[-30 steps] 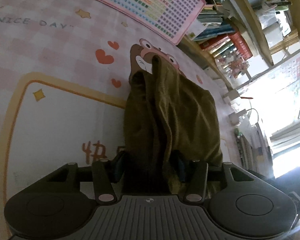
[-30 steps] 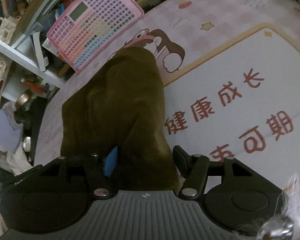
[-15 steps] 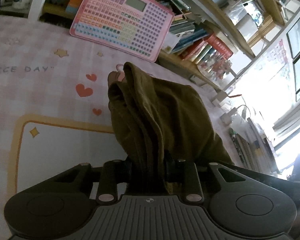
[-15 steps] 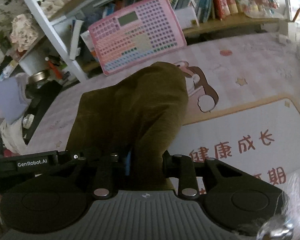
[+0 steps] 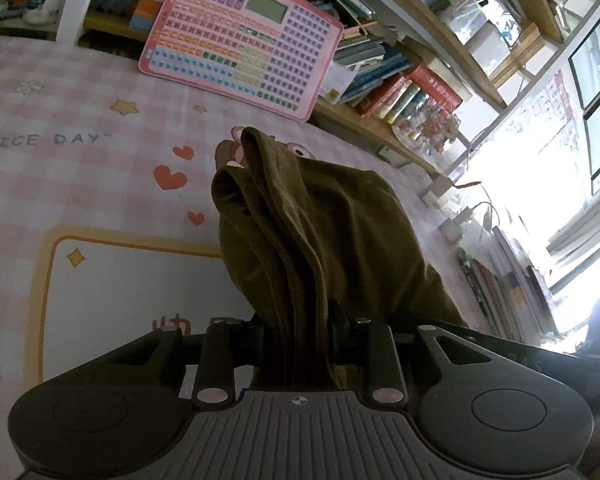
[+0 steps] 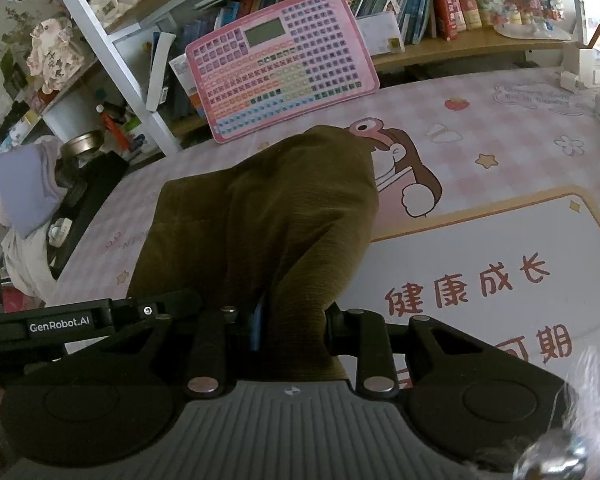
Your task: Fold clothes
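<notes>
- My left gripper [image 5: 298, 338] is clamped on the olive-brown ribbed fabric garment [image 5: 320, 236]; the cloth bunches into thick vertical pleats between the two black fingers [image 5: 256, 338], which sit close together with the fabric filling the gap.
- From the left wrist view, the garment runs away from the jaws toward 12 o'clock, its far folded end resting on the pink checked cartoon-print table mat [image 5: 80, 160], over a brown cartoon figure.
- My right gripper [image 6: 294, 330] also grips the same garment [image 6: 268, 216]; the narrow jaws pinch a gathered edge, and a sliver of blue finger pad shows just left of the cloth.
- In the right wrist view the garment spreads broad and smooth toward 11 o'clock, lying across the mat [image 6: 500, 140], its far tip next to the brown cartoon character [image 6: 404, 172] printed there.
- A pink plastic learning board with coloured key rows and a small grey screen [image 6: 280, 64] leans at 12 o'clock against the wooden bookshelf of books [image 6: 440, 0], well apart from the garment.
- Red Chinese characters [image 6: 468, 284] are printed on the white panel of the mat at 3 o'clock of the right gripper.
- The other gripper's black body, labelled GenRobot.AI [image 6: 60, 326], sits at 9 o'clock, just beside my right one.
</notes>
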Available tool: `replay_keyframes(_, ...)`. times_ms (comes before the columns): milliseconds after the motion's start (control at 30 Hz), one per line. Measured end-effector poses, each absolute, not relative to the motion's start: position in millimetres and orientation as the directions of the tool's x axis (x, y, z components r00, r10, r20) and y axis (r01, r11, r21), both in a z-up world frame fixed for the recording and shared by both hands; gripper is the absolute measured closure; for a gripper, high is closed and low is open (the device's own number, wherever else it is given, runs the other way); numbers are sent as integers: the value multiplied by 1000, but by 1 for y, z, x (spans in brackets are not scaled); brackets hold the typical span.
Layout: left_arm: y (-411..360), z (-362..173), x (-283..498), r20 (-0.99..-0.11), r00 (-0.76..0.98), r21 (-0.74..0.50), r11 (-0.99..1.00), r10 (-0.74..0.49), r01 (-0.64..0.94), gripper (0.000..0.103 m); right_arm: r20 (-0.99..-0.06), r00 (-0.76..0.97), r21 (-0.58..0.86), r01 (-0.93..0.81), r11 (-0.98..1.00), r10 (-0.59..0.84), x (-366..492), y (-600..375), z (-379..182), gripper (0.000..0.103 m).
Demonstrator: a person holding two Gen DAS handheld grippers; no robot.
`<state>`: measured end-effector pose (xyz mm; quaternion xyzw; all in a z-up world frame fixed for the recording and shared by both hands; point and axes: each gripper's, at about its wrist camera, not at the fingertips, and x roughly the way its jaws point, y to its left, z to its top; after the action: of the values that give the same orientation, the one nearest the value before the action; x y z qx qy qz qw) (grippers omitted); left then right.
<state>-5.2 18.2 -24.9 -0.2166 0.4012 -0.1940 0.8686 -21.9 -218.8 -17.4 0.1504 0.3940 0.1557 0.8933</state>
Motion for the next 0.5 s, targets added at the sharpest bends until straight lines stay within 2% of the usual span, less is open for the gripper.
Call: replay_keyframes(500, -30, -10, -11, -625, 643, -482, 867, -442, 127, 77, -630, 635, 407, -222, 886, 448, -15, -262, -14, 77)
